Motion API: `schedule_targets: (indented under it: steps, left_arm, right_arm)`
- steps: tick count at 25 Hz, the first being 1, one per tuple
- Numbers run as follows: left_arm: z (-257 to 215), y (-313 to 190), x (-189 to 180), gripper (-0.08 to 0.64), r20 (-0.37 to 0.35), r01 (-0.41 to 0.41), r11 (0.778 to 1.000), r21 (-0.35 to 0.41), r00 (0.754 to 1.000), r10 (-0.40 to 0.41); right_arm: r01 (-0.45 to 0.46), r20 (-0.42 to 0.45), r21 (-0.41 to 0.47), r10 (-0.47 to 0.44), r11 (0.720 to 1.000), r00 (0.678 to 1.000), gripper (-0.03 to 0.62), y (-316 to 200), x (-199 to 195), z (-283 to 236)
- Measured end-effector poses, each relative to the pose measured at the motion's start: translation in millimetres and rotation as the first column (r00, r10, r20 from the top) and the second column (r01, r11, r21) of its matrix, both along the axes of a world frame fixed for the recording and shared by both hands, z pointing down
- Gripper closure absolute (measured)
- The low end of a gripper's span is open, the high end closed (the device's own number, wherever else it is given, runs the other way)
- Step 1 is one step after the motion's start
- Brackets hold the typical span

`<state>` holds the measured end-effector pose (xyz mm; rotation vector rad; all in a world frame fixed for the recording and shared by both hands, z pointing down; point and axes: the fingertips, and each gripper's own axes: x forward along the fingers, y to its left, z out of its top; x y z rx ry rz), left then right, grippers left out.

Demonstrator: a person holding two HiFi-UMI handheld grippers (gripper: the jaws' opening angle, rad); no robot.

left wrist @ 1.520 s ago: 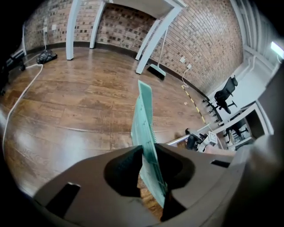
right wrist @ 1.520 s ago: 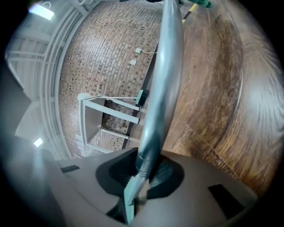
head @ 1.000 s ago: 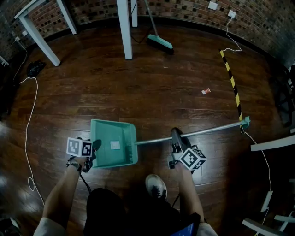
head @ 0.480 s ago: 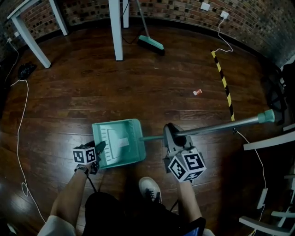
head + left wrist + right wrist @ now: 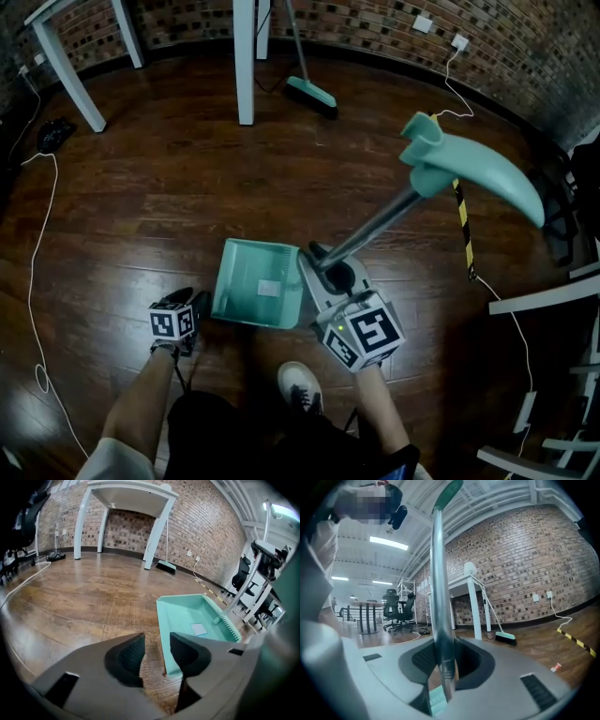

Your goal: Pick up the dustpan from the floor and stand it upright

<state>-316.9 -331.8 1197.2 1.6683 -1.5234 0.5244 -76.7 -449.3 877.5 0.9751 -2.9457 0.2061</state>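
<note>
1. At the far left a white cable (image 5: 33,309) trails over the dark wooden floor (image 5: 141,206); a white table leg (image 5: 70,75) slants at the upper left.
2. The left gripper (image 5: 195,309) is low over the floor, just beside the left edge of the dustpan's tray and apart from it; in the left gripper view (image 5: 157,641) its jaws stand moderately apart and have just been opening; only bare floor lies between the pads, and the tray's near corner shows just beyond the right jaw's tip.
3. The dustpan (image 5: 258,281), teal, has its tray down at the floor between the two grippers, in front of the person's white shoe (image 5: 302,384); a small pale label (image 5: 270,288) sits inside the tray; in the left gripper view (image 5: 192,616) a row of comb teeth runs along the tray's right wall.
4. Behind the tray, a white post (image 5: 244,56) stands on the floor; a teal-headed broom (image 5: 314,94) leans near the brick wall.
5. The right gripper (image 5: 328,267) is at the tray's right side, clasped narrowly around the metal handle (image 5: 375,230); in the right gripper view (image 5: 443,660) the handle (image 5: 440,597) runs upright between the pads, which lie against its sides; these jaws have just been opening slightly.
6. The handle rises steeply up and right toward the camera; it ends in a curved teal grip (image 5: 469,169).
7. Farther right, a black-and-yellow tape strip (image 5: 464,234) lies on the floor.
</note>
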Motion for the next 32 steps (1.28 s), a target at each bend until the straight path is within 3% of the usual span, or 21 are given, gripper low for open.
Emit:
schedule_targets:
  steps: [5,7,12,16,20,24,26,29,32]
  left_arm:
    - [-24,-1,-7,0.512,0.103,-0.077,0.996,0.043,0.992,0.072]
    - [-39,-2,-13,0.552,0.116,-0.075,0.995,0.067,0.991,0.067]
    - [-91,-2,-12,0.552,0.031,-0.018,0.979,0.204,0.999,0.012]
    - [-124,-4,-13,0.552,0.044,-0.027,0.959,0.283,0.999,0.015]
    - [-159,-8,-13,0.552,0.099,-0.052,0.935,0.352,0.995,0.018]
    - [-207,-16,8,0.554,0.209,-0.156,0.901,0.404,0.975,0.075]
    - [-242,-15,28,0.554,0.317,-0.272,0.868,0.415,0.938,0.142]
    - [-310,-13,61,0.554,0.419,-0.412,0.794,0.448,0.881,0.22]
    - [-380,-8,83,0.554,0.425,-0.457,0.752,0.476,0.868,0.258]
  right_arm:
    - [0.033,-0.051,0.047,-0.03,0.998,0.998,0.419,17,0,-3]
    - [0.022,-0.083,0.046,-0.018,0.999,0.996,0.417,27,7,-1]
    - [0.035,-0.154,-0.024,-0.038,0.999,0.987,0.354,42,27,7]
    - [0.04,-0.159,-0.039,-0.046,0.998,0.986,0.354,52,47,7]
    - [-0.004,-0.145,-0.013,0.002,1.0,0.989,0.356,61,69,-3]
    - [-0.054,-0.113,-0.036,0.049,0.998,0.992,0.356,60,97,-13]
    - [-0.065,-0.119,-0.053,0.059,0.996,0.991,0.356,60,109,-21]
    - [-0.12,-0.152,-0.016,0.117,0.993,0.982,0.43,58,133,-52]
    - [-0.251,-0.173,0.018,0.25,0.968,0.953,0.592,51,166,-93]
